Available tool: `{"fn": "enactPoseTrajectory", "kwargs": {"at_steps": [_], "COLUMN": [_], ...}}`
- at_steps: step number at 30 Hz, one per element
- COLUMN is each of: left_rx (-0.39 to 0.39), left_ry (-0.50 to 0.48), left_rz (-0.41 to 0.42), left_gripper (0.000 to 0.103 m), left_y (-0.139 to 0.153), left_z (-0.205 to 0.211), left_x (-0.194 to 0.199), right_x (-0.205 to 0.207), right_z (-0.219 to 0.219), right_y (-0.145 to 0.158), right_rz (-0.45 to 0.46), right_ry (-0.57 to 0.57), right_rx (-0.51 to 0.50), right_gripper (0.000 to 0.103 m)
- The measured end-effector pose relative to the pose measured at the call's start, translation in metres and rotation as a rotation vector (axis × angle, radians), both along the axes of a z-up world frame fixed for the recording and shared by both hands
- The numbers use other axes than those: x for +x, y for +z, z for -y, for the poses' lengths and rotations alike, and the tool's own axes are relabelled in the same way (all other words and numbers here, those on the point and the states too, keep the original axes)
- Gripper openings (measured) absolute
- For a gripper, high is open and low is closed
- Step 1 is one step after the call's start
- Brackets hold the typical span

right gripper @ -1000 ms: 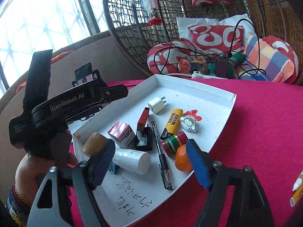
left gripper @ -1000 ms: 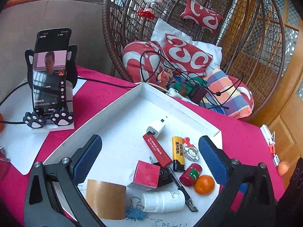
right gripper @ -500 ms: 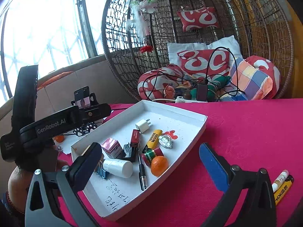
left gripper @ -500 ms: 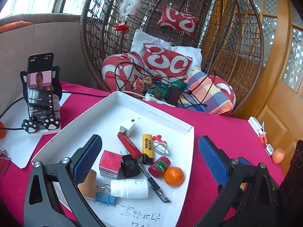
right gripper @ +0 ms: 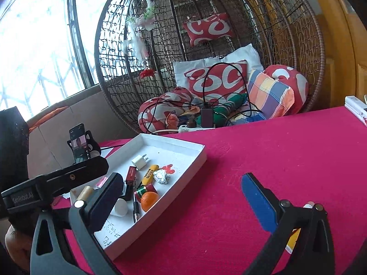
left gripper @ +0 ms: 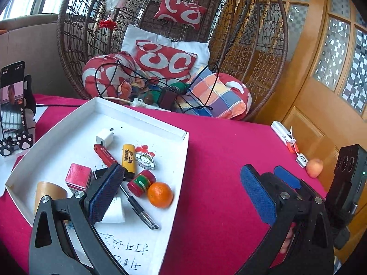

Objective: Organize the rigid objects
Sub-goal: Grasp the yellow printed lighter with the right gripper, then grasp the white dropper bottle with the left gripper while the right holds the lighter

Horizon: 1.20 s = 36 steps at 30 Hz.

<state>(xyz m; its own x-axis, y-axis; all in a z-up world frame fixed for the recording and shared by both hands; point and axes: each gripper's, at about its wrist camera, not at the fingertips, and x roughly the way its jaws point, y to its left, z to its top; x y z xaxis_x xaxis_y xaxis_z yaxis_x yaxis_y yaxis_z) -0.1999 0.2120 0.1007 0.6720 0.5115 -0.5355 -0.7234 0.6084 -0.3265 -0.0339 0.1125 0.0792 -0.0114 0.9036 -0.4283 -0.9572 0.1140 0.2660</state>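
A white tray point(left gripper: 68, 135) on the red tablecloth holds several small items: an orange point(left gripper: 159, 194), a red bottle point(left gripper: 141, 182), a yellow lighter point(left gripper: 128, 156), a pen point(left gripper: 140, 210), a white charger point(left gripper: 104, 137) and a red box point(left gripper: 78, 177). My left gripper point(left gripper: 181, 194) hangs open and empty over the tray's right edge. My right gripper point(right gripper: 183, 204) is open wide and empty above bare cloth, to the right of the tray point(right gripper: 183, 158). A yellow marker point(right gripper: 292, 240) lies behind its right finger.
A phone on a cat-shaped stand point(left gripper: 12, 100) stands left of the tray. Behind the table hangs a wicker chair point(left gripper: 263, 45) full of cushions, a power strip point(left gripper: 140, 102) and cables. A white clip point(left gripper: 283, 135) and a peach-coloured ball point(left gripper: 314, 167) lie at the table's right edge.
Both grippers have drawn back and swung right, so the tray now sits further left and smaller. The right gripper's jaws have spread wider.
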Motion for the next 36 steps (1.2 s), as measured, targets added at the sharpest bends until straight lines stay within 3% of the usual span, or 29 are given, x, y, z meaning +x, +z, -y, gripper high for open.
{"fn": "enactPoseTrajectory", "kwargs": {"at_steps": [7,11,14,18,30,33,35,36], "left_rx": [-0.102,-0.111,-0.117,-0.114,-0.102,-0.075,-0.06,-0.056], "left_ry": [-0.101,-0.181,-0.24,-0.297,-0.369,-0.42,-0.46,-0.487], "left_rz": [-0.003,-0.042,-0.068,-0.101,-0.149,-0.169,-0.204,-0.221], "left_gripper": [0.103,0.103,0.103,0.103,0.103,0.103,0.103,0.103], "left_y": [-0.023,-0.035,-0.042,-0.048,-0.055,-0.058,-0.061,-0.063], "left_z": [0.003,0.017,0.026,0.035,0.034,0.034,0.038,0.04], "left_x": [0.021,0.043,0.056,0.067,0.09,0.113,0.132,0.142], "right_x": [0.055,0.085,0.097,0.085,0.068,0.066,0.073,0.078], "right_z": [0.036,0.053,0.054,0.048,0.016,0.02,0.027,0.031], "right_y": [-0.015,-0.027,-0.038,-0.053,-0.076,-0.074,-0.071,-0.071], "right_rz": [0.005,0.028,0.04,0.201,0.362,0.406,0.402,0.357], "right_ry": [-0.118,-0.139,-0.046,0.035,0.163,0.164,0.124,0.125], "right_rx": [0.027,-0.036,-0.148,-0.288,-0.454,-0.44,-0.444,-0.456], "right_gripper": [0.103,0.103,0.103,0.103,0.103,0.082,0.042,0.026]}}
